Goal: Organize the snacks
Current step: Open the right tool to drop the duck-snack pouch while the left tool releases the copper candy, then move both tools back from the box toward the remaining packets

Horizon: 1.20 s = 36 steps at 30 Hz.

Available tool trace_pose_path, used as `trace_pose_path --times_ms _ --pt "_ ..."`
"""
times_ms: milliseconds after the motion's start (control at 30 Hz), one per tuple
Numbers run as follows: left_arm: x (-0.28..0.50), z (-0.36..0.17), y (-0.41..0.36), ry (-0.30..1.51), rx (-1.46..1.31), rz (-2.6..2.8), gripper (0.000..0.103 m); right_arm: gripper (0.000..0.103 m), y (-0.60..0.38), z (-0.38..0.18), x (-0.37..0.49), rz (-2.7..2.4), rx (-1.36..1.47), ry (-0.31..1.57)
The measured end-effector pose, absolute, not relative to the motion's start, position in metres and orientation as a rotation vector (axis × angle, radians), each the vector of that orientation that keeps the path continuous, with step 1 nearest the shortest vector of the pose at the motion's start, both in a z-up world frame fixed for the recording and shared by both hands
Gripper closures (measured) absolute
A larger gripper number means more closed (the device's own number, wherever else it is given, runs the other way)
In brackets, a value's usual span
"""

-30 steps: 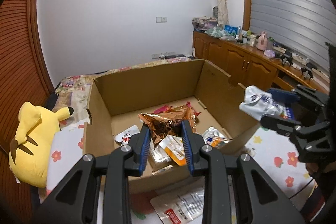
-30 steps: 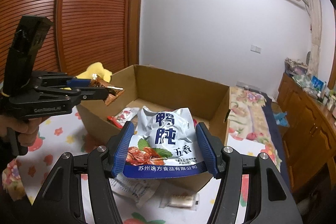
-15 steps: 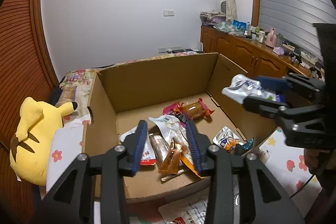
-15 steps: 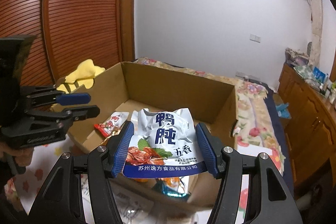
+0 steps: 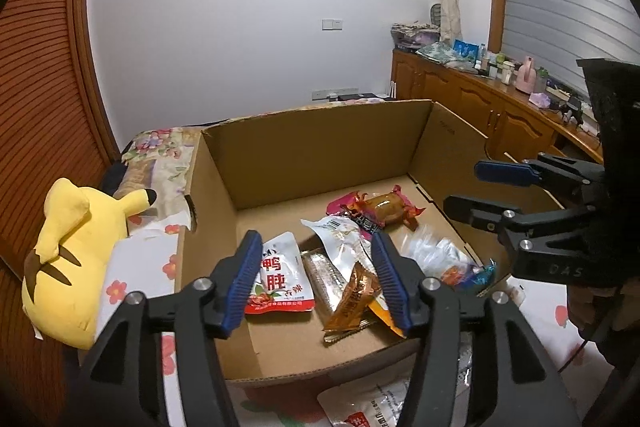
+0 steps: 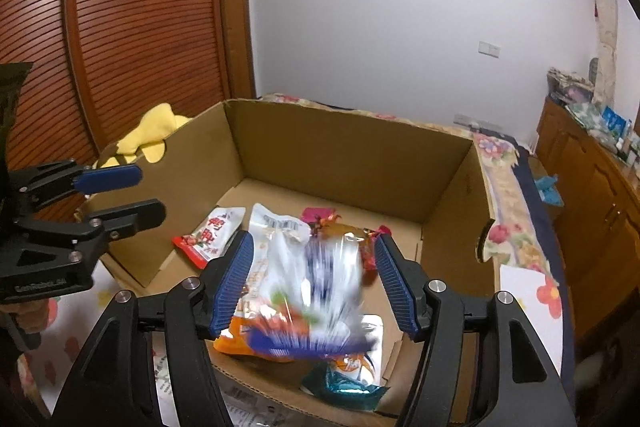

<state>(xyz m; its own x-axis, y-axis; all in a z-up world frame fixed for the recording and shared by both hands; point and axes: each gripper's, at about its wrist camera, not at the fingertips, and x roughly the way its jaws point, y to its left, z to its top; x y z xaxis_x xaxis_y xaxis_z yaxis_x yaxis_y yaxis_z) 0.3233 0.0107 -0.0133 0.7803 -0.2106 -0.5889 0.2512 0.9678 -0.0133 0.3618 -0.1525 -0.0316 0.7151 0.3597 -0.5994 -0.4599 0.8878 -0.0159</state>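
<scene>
Now | my right gripper [image 6: 310, 277] spread wide, gripping nothing | blurred white-and-blue foil snack pouch [image 6: 320, 283] between its blue pads, lower centre, over open brown cardboard box [image 6: 340, 155] | my left gripper [image 5: 316, 277] wide too, empty, above orange crinkled wrapper [image 5: 354, 301] on box floor.

A home bedroom: floral bedding [image 5: 160, 147], wooden wardrobe [image 6: 120, 27] (louvred doors).

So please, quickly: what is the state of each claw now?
Left claw: open, holding nothing.
Right claw: open; blurred white packet falling free.
</scene>
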Motion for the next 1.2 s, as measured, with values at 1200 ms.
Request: trace_pose_path --times_ms 1200 --pt "0.183 -0.003 0.004 0.558 0.085 -0.278 0.027 0.034 -0.207 0.008 0.224 0.394 -0.145 0.551"
